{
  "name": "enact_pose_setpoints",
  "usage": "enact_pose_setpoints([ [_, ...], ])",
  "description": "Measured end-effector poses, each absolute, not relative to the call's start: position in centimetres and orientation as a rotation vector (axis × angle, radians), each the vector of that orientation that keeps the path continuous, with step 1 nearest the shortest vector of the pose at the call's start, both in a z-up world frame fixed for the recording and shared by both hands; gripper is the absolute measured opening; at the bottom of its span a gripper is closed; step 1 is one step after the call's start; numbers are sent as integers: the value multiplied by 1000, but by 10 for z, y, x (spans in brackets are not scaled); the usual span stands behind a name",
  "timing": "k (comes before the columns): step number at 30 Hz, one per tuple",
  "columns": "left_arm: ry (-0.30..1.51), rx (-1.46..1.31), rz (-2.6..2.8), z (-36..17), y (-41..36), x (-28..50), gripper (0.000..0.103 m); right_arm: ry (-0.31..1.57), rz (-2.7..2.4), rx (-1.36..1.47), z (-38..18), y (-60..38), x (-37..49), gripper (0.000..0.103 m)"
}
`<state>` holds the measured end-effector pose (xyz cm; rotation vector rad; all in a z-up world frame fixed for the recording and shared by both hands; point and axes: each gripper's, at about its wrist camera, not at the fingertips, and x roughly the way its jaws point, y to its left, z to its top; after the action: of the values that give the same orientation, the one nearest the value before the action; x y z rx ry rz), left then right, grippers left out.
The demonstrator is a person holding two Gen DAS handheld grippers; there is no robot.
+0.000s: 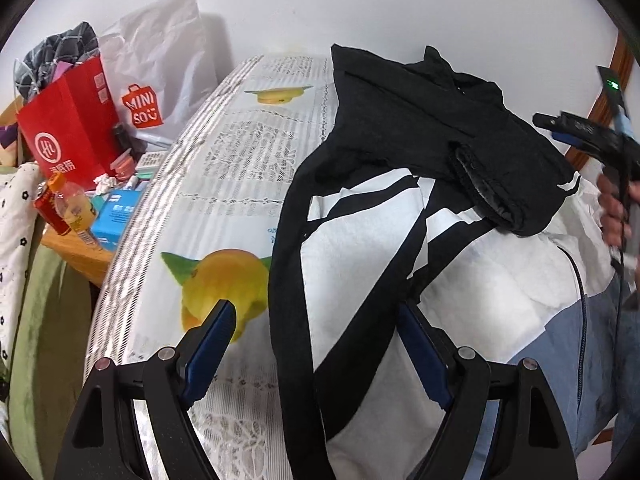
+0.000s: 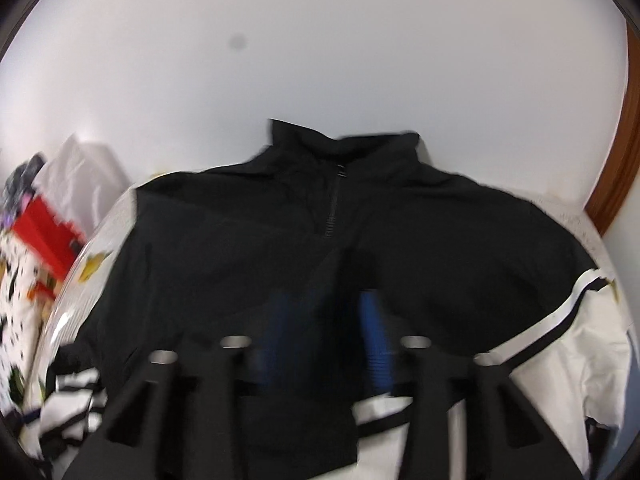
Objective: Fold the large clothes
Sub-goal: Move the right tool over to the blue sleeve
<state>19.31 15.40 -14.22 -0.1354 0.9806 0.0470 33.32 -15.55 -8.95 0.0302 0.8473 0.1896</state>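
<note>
Jacket (image 1: 376, 200), black and white, is lying spread over a table (image 1: 224, 184) covered with a lemon-print cloth. Nearest in the left wrist view, the left gripper (image 1: 316, 312) is hanging with jaws spread wide, a black strip of the garment passing between them untouched. Farther right, a hand (image 1: 614, 212) is gripping the right gripper (image 2: 326, 320), whose jaws are standing parted above the black chest, pinching nothing. Far left, a red bag (image 1: 72, 128) is standing among clutter.
</note>
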Motion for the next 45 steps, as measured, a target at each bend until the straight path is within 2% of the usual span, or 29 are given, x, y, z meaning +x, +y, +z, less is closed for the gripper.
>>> enact_pose_setpoints([
  [1, 978, -137, 55, -141, 154, 191, 81, 830, 207, 13, -85, -151, 321, 64],
  [4, 978, -142, 63, -139, 153, 188, 81, 857, 330, -40, -84, -121, 288, 70],
  [10, 982, -132, 86, -138, 153, 178, 81, 922, 575, -92, -101, -55, 238, 73],
  [17, 981, -140, 92, -133, 152, 168, 81, 944, 441, -293, -137, 3, 242, 73],
  [18, 977, -136, 92, -132, 151, 167, 81, 949, 431, -297, -141, 2, 244, 72],
  [20, 977, -134, 101, -131, 151, 167, 81, 962, 397, -308, -148, 4, 253, 60],
  [22, 978, -143, 110, -131, 152, 169, 81, 944, 428, -268, -147, -1, 258, 36],
  [24, 979, -152, 110, -130, 151, 171, 81, 946, 463, -235, -140, -5, 260, 29],
  [25, 977, -153, 110, -129, 149, 172, 81, 930, 476, -217, -132, -10, 259, 14],
  [26, 974, -153, 111, -128, 148, 173, 81, 910, 480, -203, -122, -16, 258, 7],
  [35, 940, -141, 71, -112, 114, 187, 81, 720, 327, -53, -39, -161, 259, 7],
  [41, 944, -124, 45, -110, 87, 204, 81, 759, 176, 101, -45, -273, 288, 7],
  [45, 969, -97, 35, -115, 72, 214, 81, 814, 102, 139, -69, -325, 302, 13],
])
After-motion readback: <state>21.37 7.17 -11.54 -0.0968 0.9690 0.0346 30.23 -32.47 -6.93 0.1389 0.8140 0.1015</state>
